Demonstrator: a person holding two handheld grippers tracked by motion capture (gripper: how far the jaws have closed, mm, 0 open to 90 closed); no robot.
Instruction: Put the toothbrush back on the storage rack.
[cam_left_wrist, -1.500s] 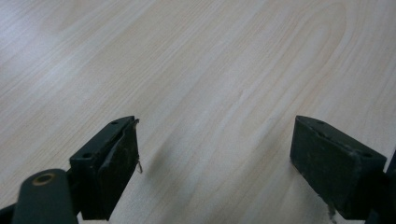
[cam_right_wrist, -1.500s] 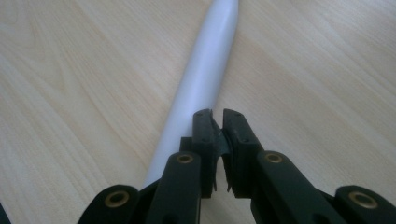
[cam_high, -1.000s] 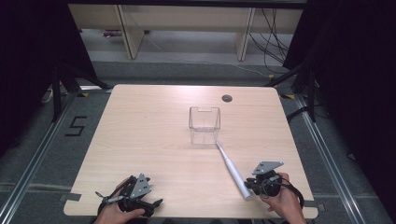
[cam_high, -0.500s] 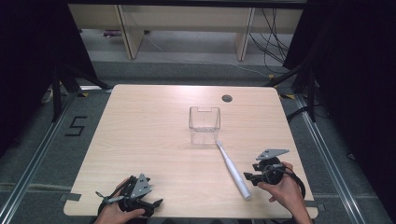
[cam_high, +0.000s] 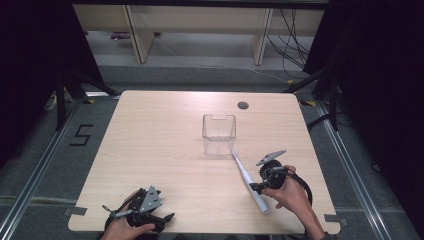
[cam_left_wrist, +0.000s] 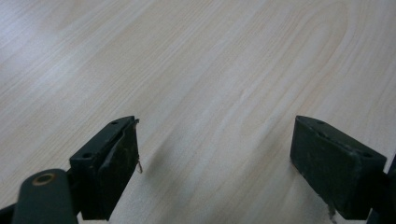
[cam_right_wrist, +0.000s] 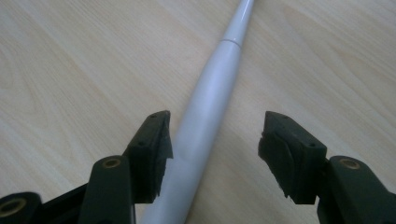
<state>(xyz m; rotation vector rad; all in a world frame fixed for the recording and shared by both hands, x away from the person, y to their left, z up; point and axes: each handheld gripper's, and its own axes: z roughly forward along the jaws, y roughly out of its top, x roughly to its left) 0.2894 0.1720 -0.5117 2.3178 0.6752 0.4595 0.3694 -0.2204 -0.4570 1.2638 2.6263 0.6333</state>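
at the table's near edge the left gripper rests with jaws wide apart over bare wood. farther right, the right gripper has just been opening its jaws; the white toothbrush lies between them (perhaps brushing the left pad), slanting toward the clear box mid-table.

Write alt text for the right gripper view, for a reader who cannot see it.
A white electric toothbrush lies on a light wooden table, running from the bottom centre up to the top edge. The right gripper has its two black jaws open around the handle; they have just been opening, and the left jaw sits right against the handle while the right jaw stands clear of it.
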